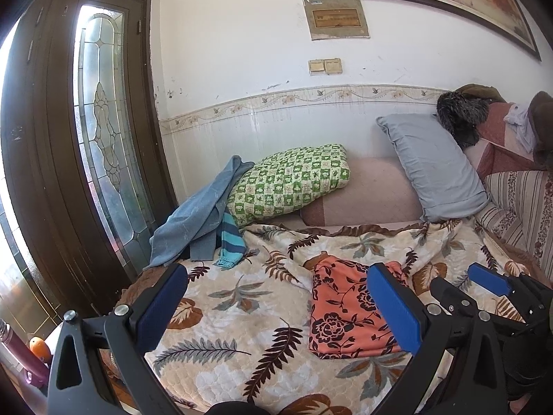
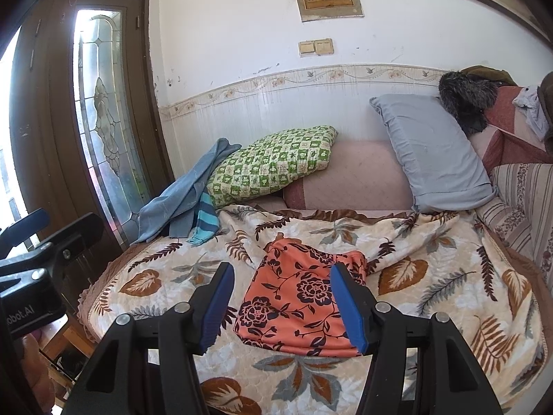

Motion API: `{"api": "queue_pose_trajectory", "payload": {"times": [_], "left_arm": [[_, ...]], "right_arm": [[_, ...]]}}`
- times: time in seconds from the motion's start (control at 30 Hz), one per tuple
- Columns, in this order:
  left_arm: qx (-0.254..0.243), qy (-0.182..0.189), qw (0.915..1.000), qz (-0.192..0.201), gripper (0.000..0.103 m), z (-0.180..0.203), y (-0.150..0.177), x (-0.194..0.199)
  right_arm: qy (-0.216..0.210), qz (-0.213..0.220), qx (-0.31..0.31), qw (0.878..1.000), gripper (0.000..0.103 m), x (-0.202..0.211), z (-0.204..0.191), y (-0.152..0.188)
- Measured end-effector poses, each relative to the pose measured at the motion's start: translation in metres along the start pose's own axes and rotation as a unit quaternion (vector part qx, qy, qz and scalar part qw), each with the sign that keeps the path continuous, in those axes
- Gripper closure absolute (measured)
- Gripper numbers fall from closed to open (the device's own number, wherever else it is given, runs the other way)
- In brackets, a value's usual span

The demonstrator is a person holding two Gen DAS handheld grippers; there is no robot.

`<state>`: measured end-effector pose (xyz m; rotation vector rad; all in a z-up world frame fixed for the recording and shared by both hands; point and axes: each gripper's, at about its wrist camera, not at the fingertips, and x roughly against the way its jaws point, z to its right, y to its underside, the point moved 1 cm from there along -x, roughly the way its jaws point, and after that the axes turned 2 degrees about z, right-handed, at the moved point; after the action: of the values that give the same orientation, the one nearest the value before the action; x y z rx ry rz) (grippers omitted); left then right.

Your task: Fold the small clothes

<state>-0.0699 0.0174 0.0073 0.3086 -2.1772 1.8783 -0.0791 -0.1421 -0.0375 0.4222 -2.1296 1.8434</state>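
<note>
A small orange garment with a dark flower print (image 1: 345, 311) (image 2: 304, 297) lies folded flat on the leaf-patterned blanket (image 1: 242, 311) (image 2: 432, 276). My left gripper (image 1: 276, 273) is open and empty, held above the blanket with the garment near its right finger. My right gripper (image 2: 281, 273) is open and empty, held above the garment's near end; it also shows in the left wrist view (image 1: 490, 283) at the right. A blue cloth (image 1: 193, 218) (image 2: 183, 200) and a striped teal piece (image 1: 231, 242) (image 2: 207, 221) lie heaped at the far left.
A green checked pillow (image 1: 290, 180) (image 2: 273, 166), a pink cushion (image 1: 366, 193) and a grey pillow (image 1: 435, 166) (image 2: 435, 152) lean at the back wall. A dark door with glass panels (image 1: 96, 138) stands left. Clothes are piled at the far right (image 1: 484, 117).
</note>
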Motion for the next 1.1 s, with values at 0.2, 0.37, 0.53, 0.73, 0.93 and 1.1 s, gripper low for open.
{"api": "queue_pose_trajectory", "payload": {"times": [0.2, 0.37, 0.53, 0.73, 0.93, 1.1], "left_arm": [[0.007, 0.010, 0.9999, -0.006, 0.000, 0.001, -0.005, -0.013], [0.004, 0.014, 0.9999, -0.009, 0.000, 0.002, -0.009, -0.021], [0.006, 0.017, 0.9998, -0.008, 0.000, -0.001, -0.011, -0.026], [0.013, 0.022, 0.9997, -0.008, 0.000, -0.008, -0.015, -0.036], [0.028, 0.027, 0.9992, -0.011, 0.000, -0.020, -0.015, -0.045], [0.042, 0.034, 0.9985, -0.015, 0.000, -0.030, -0.013, -0.053]], "right_arm": [[0.006, -0.003, 0.001, 1.000, 0.041, -0.011, 0.003, -0.005], [0.011, -0.008, 0.001, 1.000, 0.041, -0.021, 0.006, -0.008], [0.013, -0.007, 0.012, 1.000, 0.041, -0.027, 0.001, -0.014], [0.020, -0.004, 0.026, 0.999, 0.041, -0.035, -0.006, -0.023], [0.026, -0.002, 0.035, 0.999, 0.041, -0.043, -0.013, -0.033], [0.030, -0.005, 0.044, 0.999, 0.041, -0.050, -0.021, -0.035]]}}
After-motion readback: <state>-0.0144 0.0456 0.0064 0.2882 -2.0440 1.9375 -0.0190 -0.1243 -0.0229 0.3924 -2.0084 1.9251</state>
